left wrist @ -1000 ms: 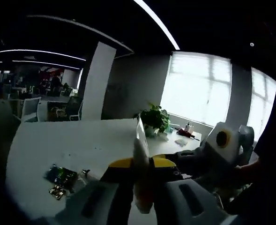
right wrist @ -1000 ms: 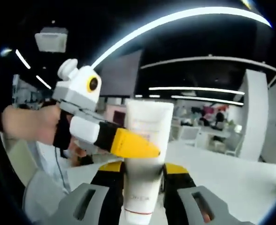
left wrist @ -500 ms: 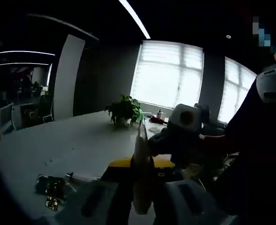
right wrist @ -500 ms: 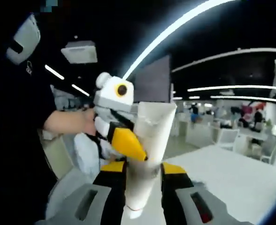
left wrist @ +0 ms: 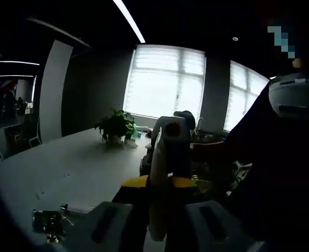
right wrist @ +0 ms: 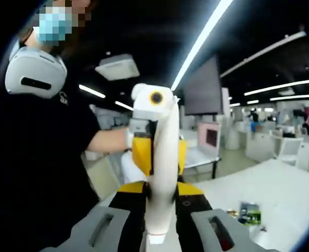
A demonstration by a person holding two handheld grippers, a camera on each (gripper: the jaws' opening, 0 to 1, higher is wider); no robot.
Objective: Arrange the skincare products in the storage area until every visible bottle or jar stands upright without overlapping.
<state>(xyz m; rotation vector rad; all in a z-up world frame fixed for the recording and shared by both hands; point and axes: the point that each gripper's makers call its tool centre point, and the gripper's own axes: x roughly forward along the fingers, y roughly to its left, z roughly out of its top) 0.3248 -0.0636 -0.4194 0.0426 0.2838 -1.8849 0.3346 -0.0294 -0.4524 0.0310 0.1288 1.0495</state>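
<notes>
Both your grippers clamp the white tube (right wrist: 162, 173) at once: right gripper (right wrist: 159, 202) low, left gripper (right wrist: 153, 157) at 12 o'clock above. Table (right wrist: 280, 184) w/ a small packet (right wrist: 248, 214) sits at 4 o'clock.

No lettering can be read in either view. The white tube (right wrist: 162, 173) shows its side and narrow edge, and any print on it is lost in blur and glare; in the left gripper view the tube (left wrist: 158, 202) is dim and edge-on. The small green packet (right wrist: 248, 214) on the white table (right wrist: 280, 194) at the right carries markings too small to make out. The person's dark shirt (right wrist: 33, 173) has a faint pale mark near the shoulder, illegible.
</notes>
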